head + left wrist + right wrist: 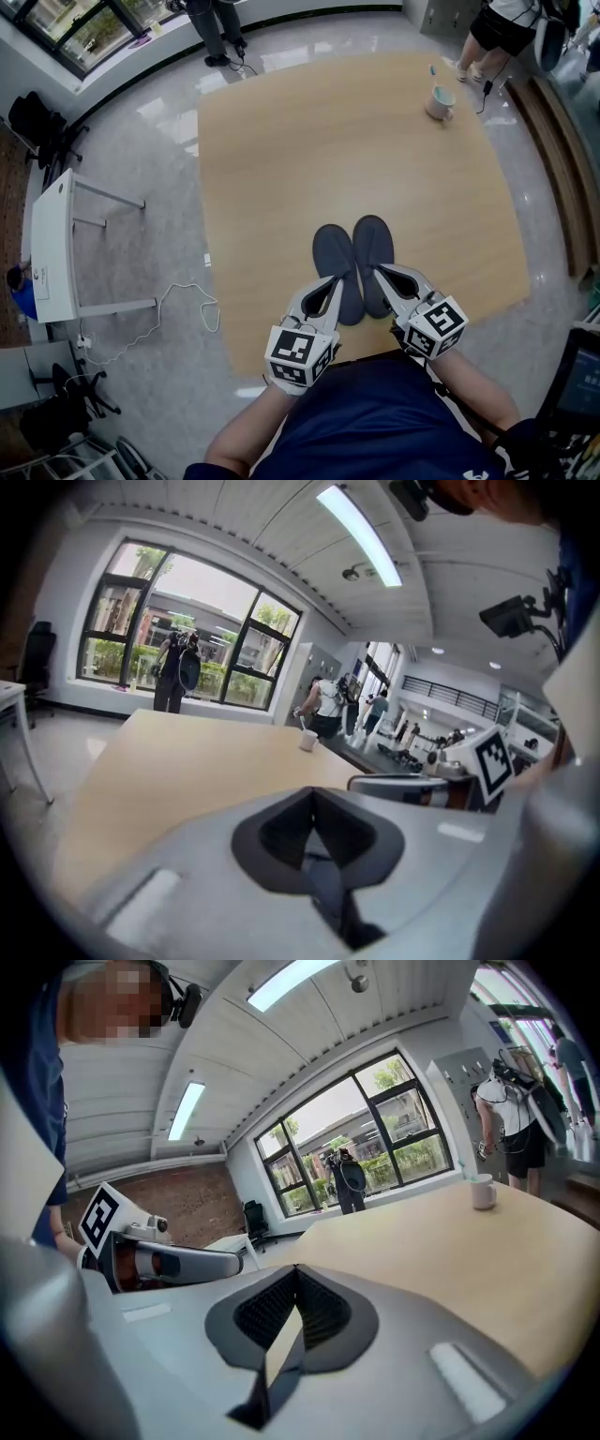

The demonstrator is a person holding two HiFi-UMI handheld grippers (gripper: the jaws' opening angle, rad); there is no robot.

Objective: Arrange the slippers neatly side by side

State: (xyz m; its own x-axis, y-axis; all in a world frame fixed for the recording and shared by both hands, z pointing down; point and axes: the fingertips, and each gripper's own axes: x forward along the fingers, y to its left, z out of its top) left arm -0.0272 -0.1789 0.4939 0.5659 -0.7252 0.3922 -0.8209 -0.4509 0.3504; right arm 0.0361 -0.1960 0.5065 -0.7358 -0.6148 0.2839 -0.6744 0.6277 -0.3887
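Over slippers (335,246) near table (328,141) edge: left gripper (333,284), right gripper (382,272) pointing forward, jaws together, empty.

- left gripper (335,280): jaws closed, empty, tip over the near edge of the table (281,141), pointing away from the body
- right gripper (379,270): same, close beside it
- both seemingly off the table; height unclear
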